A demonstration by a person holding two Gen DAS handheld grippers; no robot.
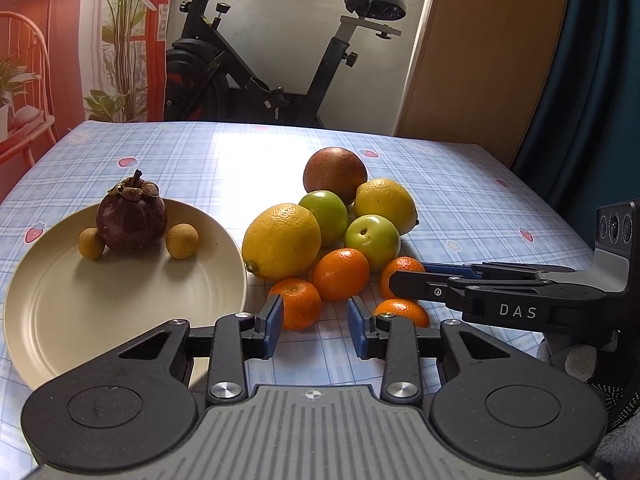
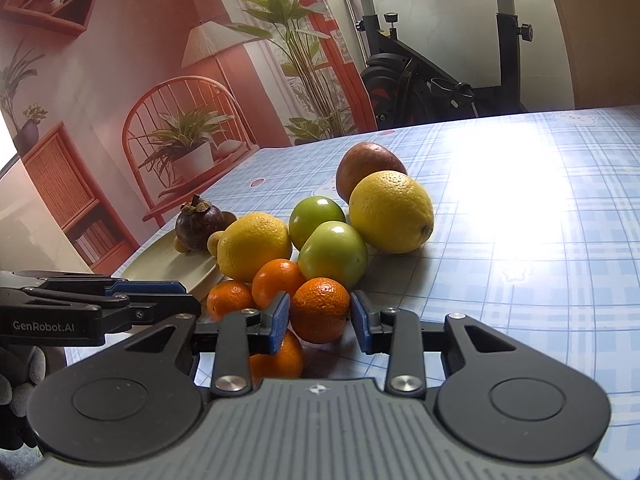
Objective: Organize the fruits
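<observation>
Cream plate [image 1: 120, 300] at left carries mangosteen [image 1: 131, 216] between two longans. Left gripper [image 1: 316, 320] narrowly parted around near-left mandarin [image 1: 298, 302], pads not clearly pressing. Fruit pile centre. Right gripper [image 2: 320, 316] at right, pads hugging mandarin [image 2: 320, 308], grip looks closed.

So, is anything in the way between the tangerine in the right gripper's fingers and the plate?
Yes. Between the tangerine in the right gripper and the plate lie other tangerines and a lemon. The left gripper is also in front of the plate's near rim. Lifting over them is probably needed.
</observation>
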